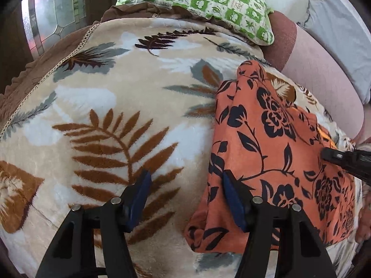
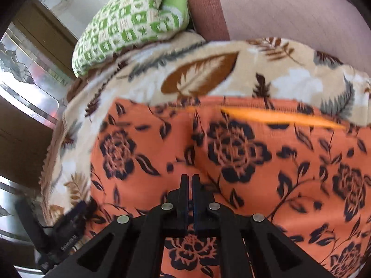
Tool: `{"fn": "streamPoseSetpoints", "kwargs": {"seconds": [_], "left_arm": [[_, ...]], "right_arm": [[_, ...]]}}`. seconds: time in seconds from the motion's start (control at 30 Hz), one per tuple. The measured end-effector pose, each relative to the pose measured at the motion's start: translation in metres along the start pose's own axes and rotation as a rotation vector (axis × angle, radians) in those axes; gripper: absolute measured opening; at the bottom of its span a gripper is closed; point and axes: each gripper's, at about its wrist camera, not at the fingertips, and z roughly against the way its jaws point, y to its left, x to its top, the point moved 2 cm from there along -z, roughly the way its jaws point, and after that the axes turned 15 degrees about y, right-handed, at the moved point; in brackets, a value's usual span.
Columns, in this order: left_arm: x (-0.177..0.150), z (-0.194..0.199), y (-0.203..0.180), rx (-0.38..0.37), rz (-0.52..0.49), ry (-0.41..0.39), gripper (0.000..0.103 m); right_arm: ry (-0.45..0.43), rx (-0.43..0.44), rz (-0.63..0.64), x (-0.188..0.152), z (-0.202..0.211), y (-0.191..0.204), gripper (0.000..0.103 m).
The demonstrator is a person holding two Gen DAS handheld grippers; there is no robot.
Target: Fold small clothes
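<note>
Spread left gripper (image 1: 185,199) and clenched right gripper (image 2: 190,185) hover over rumpled orange black-flowered garment (image 1: 266,139).

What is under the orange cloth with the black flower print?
The orange black-flowered cloth lies on the beige plush leaf-print blanket, which shows around its left and far edges. Whatever sits beneath the cloth's middle is covered. The right gripper is shut above it.

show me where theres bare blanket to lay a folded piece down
The widest free patch is the leaf-print blanket left of the orange floral garment, bordered by the brown frilled edge and the green checked pillow at the far end. The open left claw straddles the garment's left edge. The right side is crowded: garment, shut right claw, pink bolster.
</note>
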Motion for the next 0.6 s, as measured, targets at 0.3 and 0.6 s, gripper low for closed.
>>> {"fn": "streamPoseSetpoints", "kwargs": {"seconds": [0.3,0.6], "left_arm": [[-0.001,0.000,0.003,0.017,-0.026,-0.019,0.065],[-0.009,0.030,-0.008,0.048,-0.024,-0.130,0.062]], "right_arm": [[-0.145,0.041,-0.222,0.065,-0.048,-0.036,0.003],[-0.186,0.176,-0.177,0.012,0.024,-0.050,0.006]]}}
